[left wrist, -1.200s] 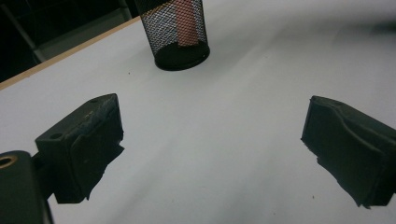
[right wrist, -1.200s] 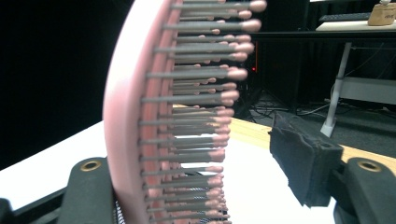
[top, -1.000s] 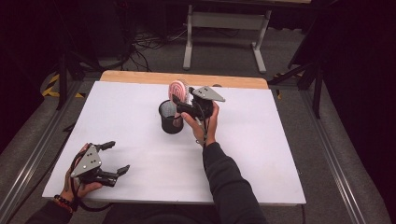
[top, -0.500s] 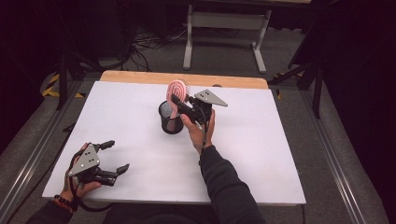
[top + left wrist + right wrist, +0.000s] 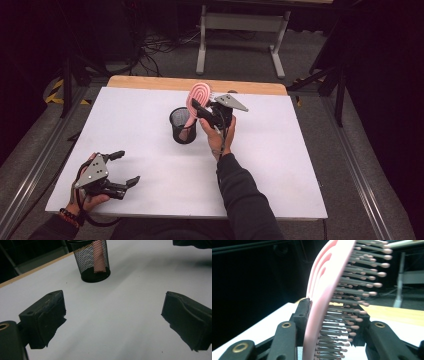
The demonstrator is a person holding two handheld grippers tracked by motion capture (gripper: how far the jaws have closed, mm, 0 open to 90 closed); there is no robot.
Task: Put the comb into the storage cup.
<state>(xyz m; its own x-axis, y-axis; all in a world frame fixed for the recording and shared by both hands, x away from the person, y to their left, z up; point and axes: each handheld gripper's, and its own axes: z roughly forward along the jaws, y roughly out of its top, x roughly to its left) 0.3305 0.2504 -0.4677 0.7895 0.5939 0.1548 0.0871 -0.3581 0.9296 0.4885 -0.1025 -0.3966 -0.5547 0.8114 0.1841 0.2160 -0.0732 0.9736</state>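
Pink hairbrush, centre of high view, handle down inside black mesh cup, head standing above rim. Right gripper clamped on brush head, one pad against smooth back, other among bristles; jaws just opening slightly, brush between them. Left gripper, lower left of frame, jaws wide apart, holding nothing, above white table, well apart from cup.

A white table top with a wooden far edge stands on grey carpet. At twelve o'clock a grey metal stand rises beside tangled cables. The surroundings are dark; yellow-black tape lies at ten o'clock.
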